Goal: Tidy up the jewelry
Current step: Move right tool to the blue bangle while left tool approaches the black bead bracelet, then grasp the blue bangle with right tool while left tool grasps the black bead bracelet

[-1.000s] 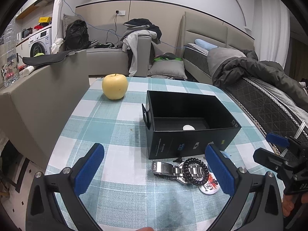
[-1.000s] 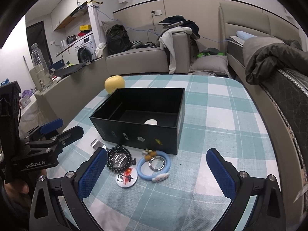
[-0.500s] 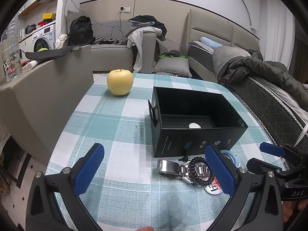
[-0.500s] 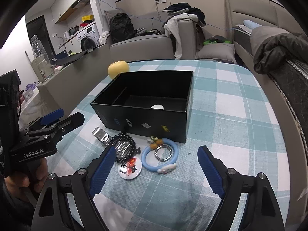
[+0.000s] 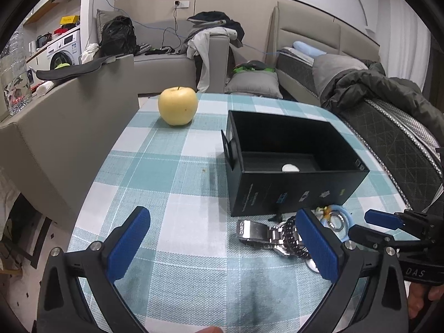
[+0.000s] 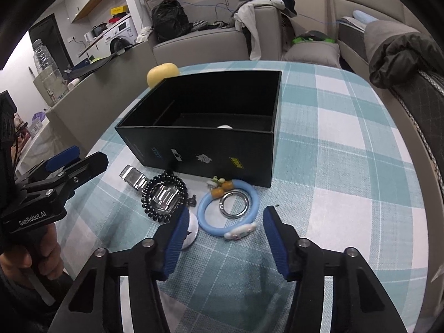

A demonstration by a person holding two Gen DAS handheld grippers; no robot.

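An open black box [image 6: 199, 149] stands on the checked table, with a small white thing [image 6: 224, 126] inside. In front of it lie a blue bangle [image 6: 202, 212] with charms, a silver ring [image 6: 235, 216] inside the bangle, a black bead bracelet [image 6: 148, 208] draped on a steel watch [image 6: 163, 197], and a round silver disc [image 6: 191, 236]. My right gripper [image 6: 225, 209] hovers low over the bangle. Its jaws are closing, the bangle lies between the fingers, and the pads do not press it. My left gripper [image 5: 222, 215] is open over bare cloth, left of the watch [image 5: 258, 231].
A yellow apple [image 5: 177, 105] sits at the table's far left corner. The table [image 5: 166, 166] drops off at its left edge beside a grey sofa back [image 5: 69, 116]. A bed with a dark jacket [image 5: 388, 91] runs along the right side.
My right gripper has come down and forward over the blue bangle, and its jaws have narrowed from wide open to about half. The left gripper has barely moved.
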